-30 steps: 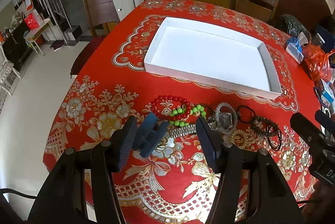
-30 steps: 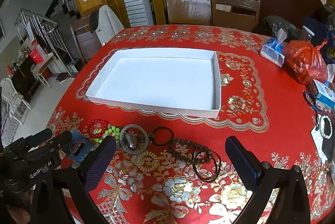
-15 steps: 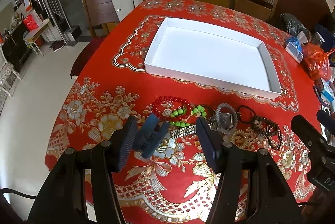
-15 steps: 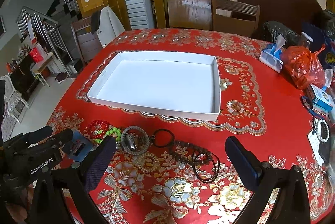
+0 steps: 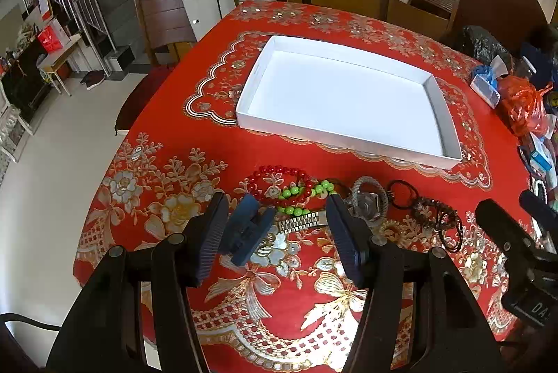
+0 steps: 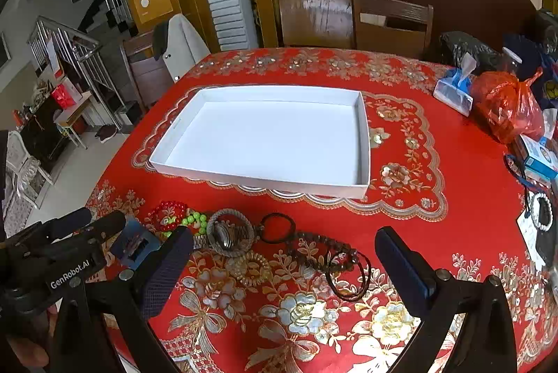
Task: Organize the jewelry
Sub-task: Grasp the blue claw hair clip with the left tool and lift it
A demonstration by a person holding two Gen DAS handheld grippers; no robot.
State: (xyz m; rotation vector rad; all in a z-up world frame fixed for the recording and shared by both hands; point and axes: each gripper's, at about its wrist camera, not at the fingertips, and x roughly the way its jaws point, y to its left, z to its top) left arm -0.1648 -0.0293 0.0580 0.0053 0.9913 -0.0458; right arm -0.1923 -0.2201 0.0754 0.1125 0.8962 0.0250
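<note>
Both tools are hanging with jaws spread wide and holding nothing: the left tool (image 5: 277, 235) is hovering just over a blue plastic hair claw clip (image 5: 248, 231) and a silver metal watch band (image 5: 300, 222), and the right tool (image 6: 284, 263) over a string of dark wooden beads (image 6: 326, 256). Ahead of them the shallow white rectangular cardboard tray (image 6: 259, 180) is sitting bare on the red, gold-flowered desk (image 6: 436, 198). Sorting looks unstarted, with the red bead bracelet (image 5: 279, 179), green bead bracelet (image 5: 307, 195) and the others waiting in a row between tools and tray.
</note>
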